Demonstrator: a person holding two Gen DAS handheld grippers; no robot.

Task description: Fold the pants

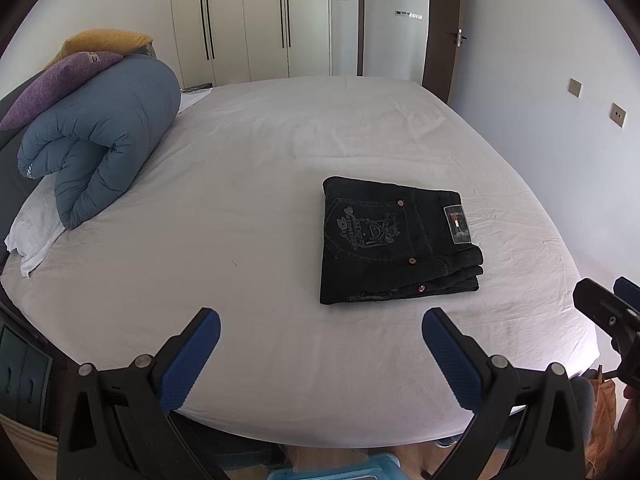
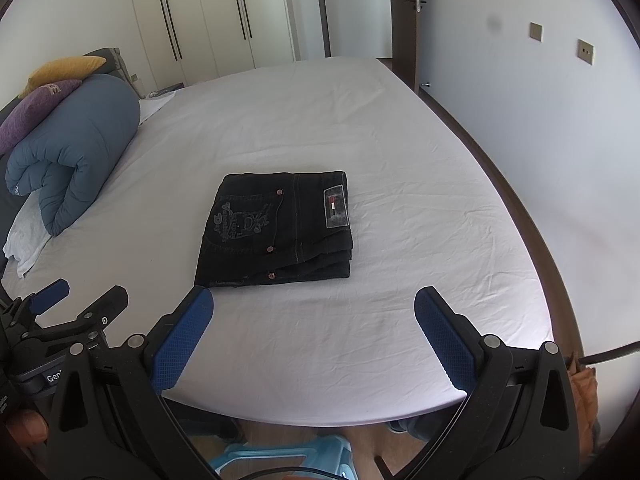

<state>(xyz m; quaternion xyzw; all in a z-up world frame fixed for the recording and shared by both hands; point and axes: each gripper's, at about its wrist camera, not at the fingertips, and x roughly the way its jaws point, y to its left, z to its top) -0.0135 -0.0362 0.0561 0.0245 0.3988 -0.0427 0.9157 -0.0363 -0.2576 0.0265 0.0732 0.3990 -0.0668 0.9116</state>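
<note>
Black jeans (image 1: 394, 242) lie folded into a compact rectangle on the white bed sheet (image 1: 248, 200), back pocket and label up. They also show in the right wrist view (image 2: 280, 228). My left gripper (image 1: 320, 328) is open and empty, held above the bed's near edge, short of the jeans and to their left. My right gripper (image 2: 314, 312) is open and empty, just in front of the jeans. The right gripper shows at the right edge of the left wrist view (image 1: 604, 300). The left gripper shows at the lower left of the right wrist view (image 2: 76, 300).
A rolled blue duvet (image 1: 104, 148) with purple (image 1: 56, 80) and yellow (image 1: 104, 40) pillows lies at the bed's left. Wardrobes (image 1: 248, 20) and a door stand behind. A wall runs along the right. A blue plastic stool (image 2: 280, 460) stands on the floor below.
</note>
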